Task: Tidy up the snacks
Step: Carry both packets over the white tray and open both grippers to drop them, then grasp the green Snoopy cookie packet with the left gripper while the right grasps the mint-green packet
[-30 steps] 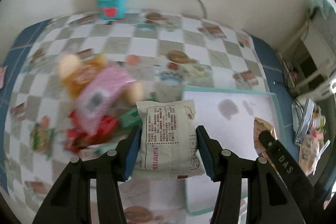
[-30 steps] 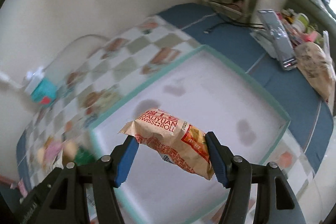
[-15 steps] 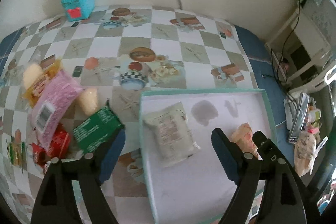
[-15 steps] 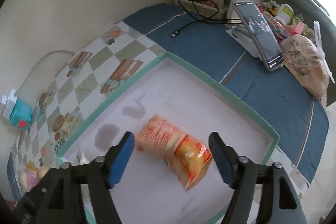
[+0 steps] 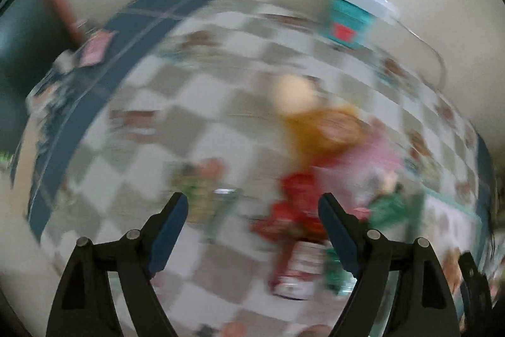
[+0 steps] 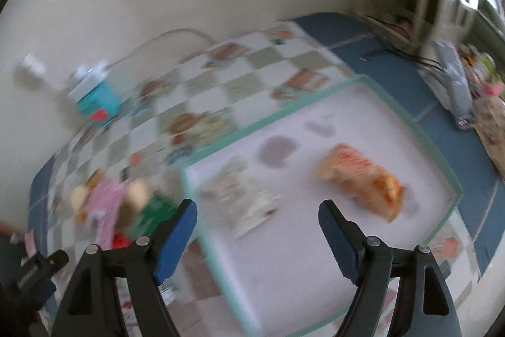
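Inside the shallow white, teal-rimmed tray [image 6: 407, 119] lie an orange snack packet [image 6: 363, 179] and a pale printed packet [image 6: 243, 195]. Remaining snack pile [image 5: 331, 166] on the counter is blurred. Left tongs [image 5: 252, 217] gape empty; right tongs [image 6: 257, 221] are opening, empty.

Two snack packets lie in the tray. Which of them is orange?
The orange packet on the tray's right side, as the right wrist view shows it. The other, the pale whitish packet, lies near the tray's left edge.

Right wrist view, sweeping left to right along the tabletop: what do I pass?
Teal box by the wall → loose snack pile → pale packet in the tray → orange packet in the tray → phone on its stand.
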Demonstrator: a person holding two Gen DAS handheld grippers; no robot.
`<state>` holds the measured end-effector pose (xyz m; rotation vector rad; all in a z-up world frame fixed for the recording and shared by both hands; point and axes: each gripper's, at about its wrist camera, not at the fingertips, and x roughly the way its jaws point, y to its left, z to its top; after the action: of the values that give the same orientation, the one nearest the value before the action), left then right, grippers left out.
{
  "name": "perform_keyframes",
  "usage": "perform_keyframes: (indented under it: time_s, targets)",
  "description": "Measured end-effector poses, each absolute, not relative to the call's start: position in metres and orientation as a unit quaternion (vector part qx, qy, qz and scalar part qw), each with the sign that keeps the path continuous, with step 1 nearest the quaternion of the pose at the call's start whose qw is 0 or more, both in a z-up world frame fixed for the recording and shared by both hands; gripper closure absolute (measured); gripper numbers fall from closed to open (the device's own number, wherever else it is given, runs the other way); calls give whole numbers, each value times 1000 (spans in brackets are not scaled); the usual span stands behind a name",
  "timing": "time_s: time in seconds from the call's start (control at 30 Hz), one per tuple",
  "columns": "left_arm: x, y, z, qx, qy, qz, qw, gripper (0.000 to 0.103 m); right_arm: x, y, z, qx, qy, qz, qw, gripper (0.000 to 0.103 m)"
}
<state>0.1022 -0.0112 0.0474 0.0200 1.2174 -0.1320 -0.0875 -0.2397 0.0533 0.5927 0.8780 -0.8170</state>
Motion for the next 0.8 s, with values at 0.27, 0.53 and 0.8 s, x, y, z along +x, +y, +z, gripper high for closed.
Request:
perform_keyframes:
  time_s: [0.27, 0.53, 0.8]
  targets:
    - [111, 67, 52, -36, 563, -6, 826, 4, -47, -176, 45, 254, 439, -287, 813, 5]
    - [114, 93, 46, -55, 566, -3, 823, 3, -26, -147, 33, 258, 462, -229, 817, 0]
    - [121, 93, 24, -57, 591, -7, 805, 3, -17, -148, 3, 268, 503, -209, 795, 0]
